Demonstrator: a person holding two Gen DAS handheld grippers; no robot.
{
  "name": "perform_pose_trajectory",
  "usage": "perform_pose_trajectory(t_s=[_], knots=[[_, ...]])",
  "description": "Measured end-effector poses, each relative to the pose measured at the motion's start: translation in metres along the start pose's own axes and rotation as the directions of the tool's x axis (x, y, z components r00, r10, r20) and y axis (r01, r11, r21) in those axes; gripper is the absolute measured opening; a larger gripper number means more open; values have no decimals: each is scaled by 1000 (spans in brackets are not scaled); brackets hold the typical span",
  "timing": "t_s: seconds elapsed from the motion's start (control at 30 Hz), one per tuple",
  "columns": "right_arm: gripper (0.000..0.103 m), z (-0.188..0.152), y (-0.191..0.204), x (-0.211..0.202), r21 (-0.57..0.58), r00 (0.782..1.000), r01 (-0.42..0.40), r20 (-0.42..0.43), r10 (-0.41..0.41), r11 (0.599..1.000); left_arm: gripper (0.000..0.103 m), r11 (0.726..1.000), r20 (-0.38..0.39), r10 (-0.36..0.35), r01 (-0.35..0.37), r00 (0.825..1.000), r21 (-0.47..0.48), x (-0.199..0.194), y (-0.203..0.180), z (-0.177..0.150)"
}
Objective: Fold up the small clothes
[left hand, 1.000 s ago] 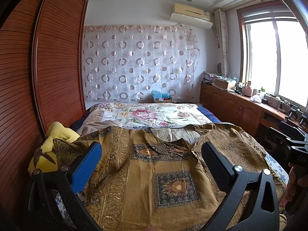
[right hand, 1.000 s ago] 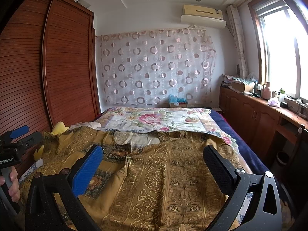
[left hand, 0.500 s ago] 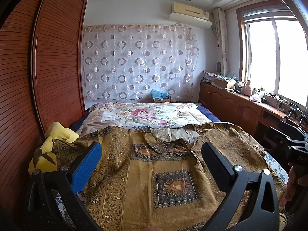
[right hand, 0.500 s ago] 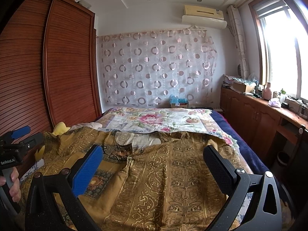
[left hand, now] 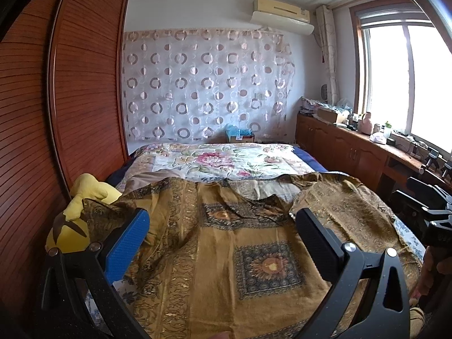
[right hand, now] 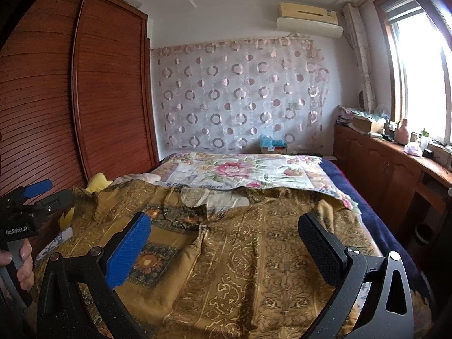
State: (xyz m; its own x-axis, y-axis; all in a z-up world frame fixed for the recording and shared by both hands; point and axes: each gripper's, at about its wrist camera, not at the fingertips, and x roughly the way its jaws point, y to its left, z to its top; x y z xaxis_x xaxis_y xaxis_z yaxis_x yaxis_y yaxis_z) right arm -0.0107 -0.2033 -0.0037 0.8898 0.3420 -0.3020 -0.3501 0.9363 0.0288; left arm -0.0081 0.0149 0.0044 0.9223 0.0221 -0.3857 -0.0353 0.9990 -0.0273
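Nothing folded so far, by the look of it. Spread across the near half of the bed [left hand: 305,159], a thin golden-brown garment printed with dark sunflower squares and scrollwork bands [left hand: 226,254], front up, neckline [left hand: 254,195] gaping toward the far end over the white floral quilt [left hand: 223,161]. Sleeves thrown out toward the left and right edges of the bed, one lying against a yellow plush toy [left hand: 84,197] at the left edge beside the slatted wooden wardrobe [left hand: 56,113]. Cloth rumpled down the middle, a long ridge running from collar to hem in the right wrist view [right hand: 203,243].

Left tongs [left hand: 223,226] spread wide above the chest panel, gripping nothing. Right tongs [right hand: 226,231] likewise wide apart over the right half of the garment, clear of the cloth and empty. A hand [right hand: 19,265] wrapped round the left handle, seen at the left edge.

Judged as the very start: garment laid out, not quite smoothed. Left to do, probably: flatten the ridge, bring in both sleeves, fold the body.
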Motion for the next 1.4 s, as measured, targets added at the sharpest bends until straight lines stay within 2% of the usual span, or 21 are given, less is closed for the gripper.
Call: perform_pose_trajectory(t_s=[0.47, 0.7, 0.83, 0.97, 1.13, 1.23, 1.33, 1.4], knots=[[103, 7, 8, 14, -50, 996, -85, -28, 83, 995, 103, 997, -69, 74, -75, 995, -12, 13, 53, -8], [103, 8, 6, 19, -77, 992, -120, -55, 116, 990, 103, 993, -124, 116, -116, 985, 13, 28, 78, -18], [103, 9, 4, 24, -86, 988, -139, -74, 132, 987, 103, 991, -185, 132, -126, 974, 43, 43, 94, -26], [103, 8, 4, 32, -88, 982, -165, -106, 155, 982, 103, 989, -264, 148, -137, 953, 58, 60, 114, -35], [103, 8, 7, 39, -114, 972, -197, -154, 178, 974, 102, 987, -300, 155, -139, 941, 74, 77, 136, -41], [103, 9, 10, 37, -129, 966, -217, -174, 193, 968, 94, 990, -338, 134, -114, 931, 78, 90, 149, -44], [103, 11, 12, 39, -137, 957, -238, -201, 209, 962, 83, 992, -395, 125, -105, 910, 72, 101, 162, -47], [103, 12, 14, 41, -143, 950, -257, -221, 222, 956, 79, 996, -425, 93, -77, 900, 55, 107, 167, -50]])
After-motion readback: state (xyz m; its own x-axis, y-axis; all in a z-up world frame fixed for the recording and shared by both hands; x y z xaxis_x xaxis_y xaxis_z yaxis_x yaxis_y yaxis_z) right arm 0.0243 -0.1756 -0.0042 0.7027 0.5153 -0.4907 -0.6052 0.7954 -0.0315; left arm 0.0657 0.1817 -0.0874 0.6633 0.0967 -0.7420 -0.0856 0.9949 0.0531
